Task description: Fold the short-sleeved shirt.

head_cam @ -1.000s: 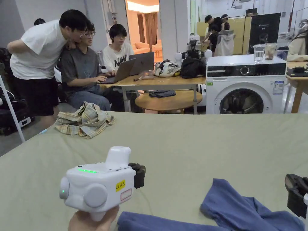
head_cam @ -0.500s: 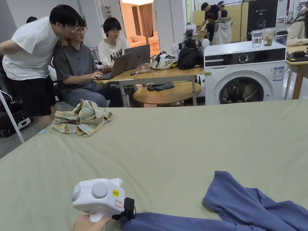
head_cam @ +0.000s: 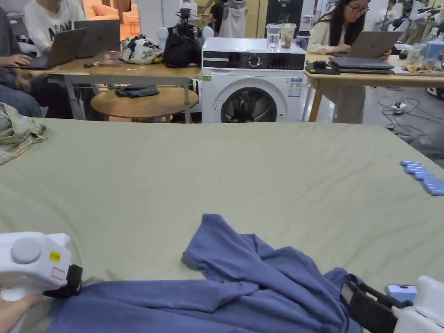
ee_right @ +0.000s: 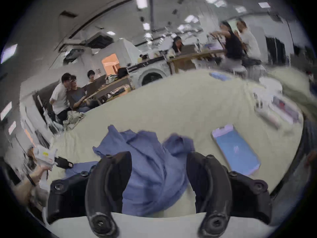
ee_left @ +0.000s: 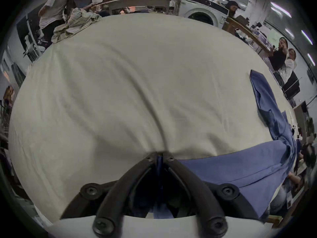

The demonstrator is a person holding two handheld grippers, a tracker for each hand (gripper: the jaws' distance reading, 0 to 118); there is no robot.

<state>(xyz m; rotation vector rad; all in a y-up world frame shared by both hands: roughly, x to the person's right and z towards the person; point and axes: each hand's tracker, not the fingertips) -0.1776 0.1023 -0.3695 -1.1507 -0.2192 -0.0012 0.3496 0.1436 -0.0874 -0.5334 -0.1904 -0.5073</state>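
Observation:
A blue short-sleeved shirt (head_cam: 243, 282) lies crumpled near the front edge of the green-covered table (head_cam: 243, 173), one sleeve pointing away from me. My left gripper (head_cam: 73, 282) is at the shirt's left end. In the left gripper view its jaws are closed on a thin fold of the blue shirt (ee_left: 240, 166), meeting at the gripper's tip (ee_left: 159, 155). My right gripper (head_cam: 360, 303) sits at the shirt's right end. In the right gripper view that gripper (ee_right: 158, 157) is open, with the blue shirt (ee_right: 151, 169) bunched between its wide-apart jaws.
A checked garment (head_cam: 17, 134) lies heaped at the table's far left. A phone (ee_right: 235, 149) lies on the table right of the shirt, and small blue pieces (head_cam: 422, 177) lie at the right edge. A washing machine (head_cam: 251, 82), desks and seated people stand beyond the table.
My head camera has swung right and down. The left gripper dropped from above the table to the shirt's left end and closed on it. The right gripper came in at the shirt's right end.

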